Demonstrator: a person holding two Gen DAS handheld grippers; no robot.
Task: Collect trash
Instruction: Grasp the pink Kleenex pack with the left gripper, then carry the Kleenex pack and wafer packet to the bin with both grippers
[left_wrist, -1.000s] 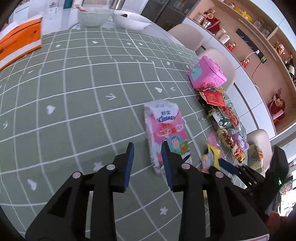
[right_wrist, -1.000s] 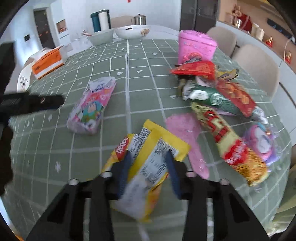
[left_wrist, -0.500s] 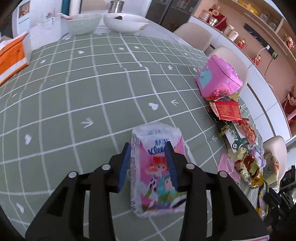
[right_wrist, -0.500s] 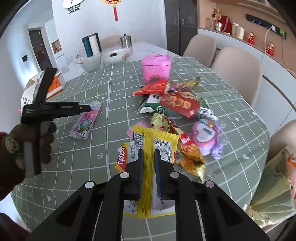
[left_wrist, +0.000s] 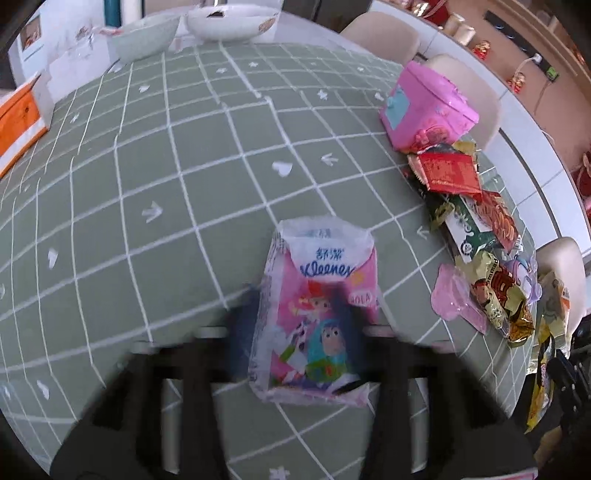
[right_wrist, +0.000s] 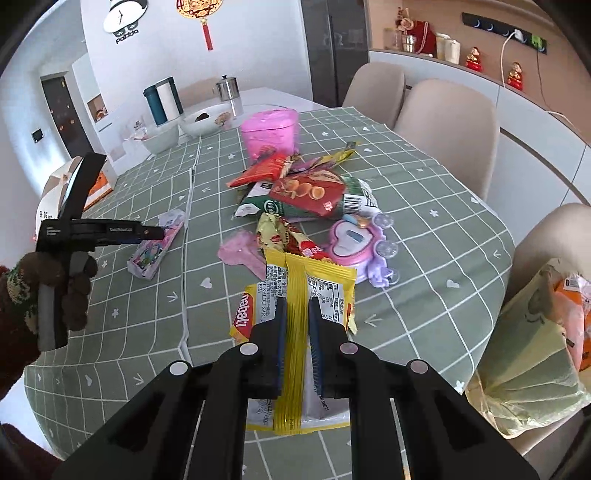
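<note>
R gripper jaws pinch yellow wrapper; L gripper blurred, can't tell, straddles tissue pack. Pile at 12 o'clock uncollected.

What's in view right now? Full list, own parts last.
Kleenex pack: 1, pink/white, on green tablecloth between the left fingers
yellow wrapper: 1, yellow, clamped in right gripper
snack wrappers: several, red/green/gold, piled mid-table
pink tub: 1, pink, behind the pile
toy: 1, pink/purple, right of pile
bowls: 2, white, far table end
orange box: 1, orange/white, far left edge
bag: 1, pale yellow-green, off table's right edge
chairs: 4, beige, right side
left gripper: blurred, black
right gripper: black, shut
</note>
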